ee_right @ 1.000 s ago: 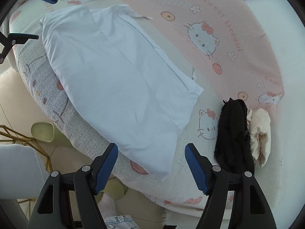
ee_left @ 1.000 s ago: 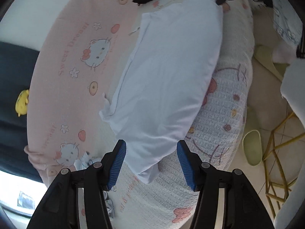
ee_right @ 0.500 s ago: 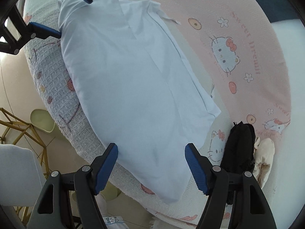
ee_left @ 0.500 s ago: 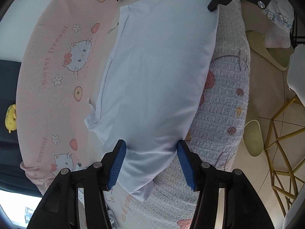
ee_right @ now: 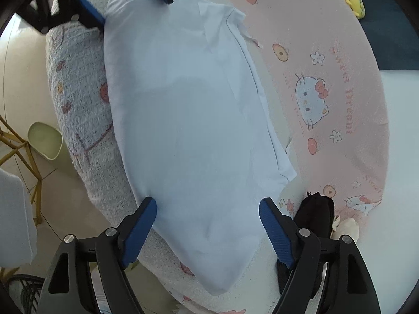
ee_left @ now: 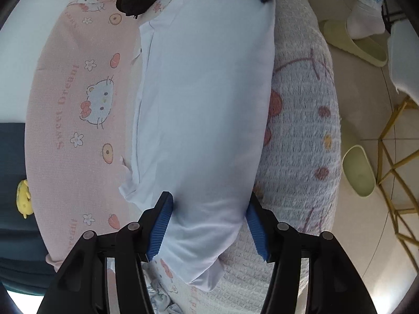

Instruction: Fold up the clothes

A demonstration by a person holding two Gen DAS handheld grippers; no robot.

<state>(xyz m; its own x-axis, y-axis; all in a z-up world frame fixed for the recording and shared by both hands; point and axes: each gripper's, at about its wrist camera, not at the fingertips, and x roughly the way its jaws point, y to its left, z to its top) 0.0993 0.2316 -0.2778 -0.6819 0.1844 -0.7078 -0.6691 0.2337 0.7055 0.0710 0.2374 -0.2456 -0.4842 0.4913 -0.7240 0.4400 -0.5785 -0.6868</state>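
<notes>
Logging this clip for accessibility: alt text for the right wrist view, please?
Open right gripper straddles one end of a folded pale blue garment on a cartoon-cat bedspread. The left gripper brackets the far end.

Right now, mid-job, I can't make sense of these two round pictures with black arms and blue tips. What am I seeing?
Each picture comes from a fisheye camera riding on a hand-held gripper that a person carries; the black arms with blue pads are its two fingers. One view looks past the left hand-held gripper, the other past the right hand-held gripper. Both face the same pale blue garment, lying flat on a cartoon-cat bedspread, one gripper at each end. Both grippers are open, straddling the cloth; nothing is gripped yet. The right one's jaws have just been opening. A black garment lies nearby.
</notes>
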